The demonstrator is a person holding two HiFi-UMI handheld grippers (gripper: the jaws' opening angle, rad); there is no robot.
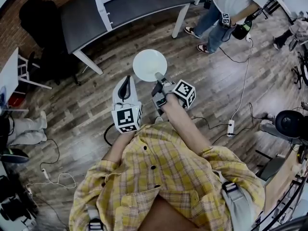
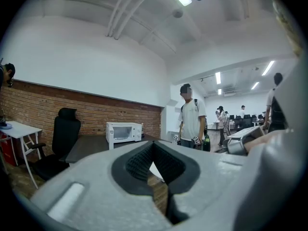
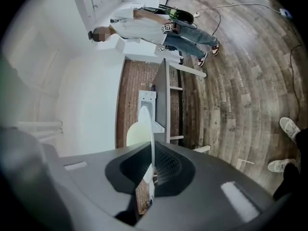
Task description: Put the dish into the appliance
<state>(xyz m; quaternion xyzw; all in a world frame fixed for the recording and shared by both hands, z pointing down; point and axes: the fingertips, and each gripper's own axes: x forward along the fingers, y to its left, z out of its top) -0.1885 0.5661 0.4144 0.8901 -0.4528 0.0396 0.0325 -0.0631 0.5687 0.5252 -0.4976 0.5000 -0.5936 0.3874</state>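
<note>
In the head view, a round white plate [image 1: 149, 65] is held out over the wooden floor, gripped at its near rim by my right gripper [image 1: 158, 76], which is shut on it. The right gripper view shows the plate [image 3: 152, 148] edge-on between the pads of the right gripper [image 3: 150, 177]. My left gripper [image 1: 126, 81] is just left of the plate, shut and holding nothing; in its own view the left gripper [image 2: 160, 179] has its jaws together. A white microwave [image 2: 124, 131] stands on a dark table [image 1: 86, 13] ahead, with its door closed.
A black office chair [image 1: 41, 18] stands left of the table. A person in jeans [image 1: 216, 18] stands at the table's right end. Cables and a power strip [image 1: 230, 127] lie on the floor to the right, and someone's legs [image 1: 24, 129] are at the left edge.
</note>
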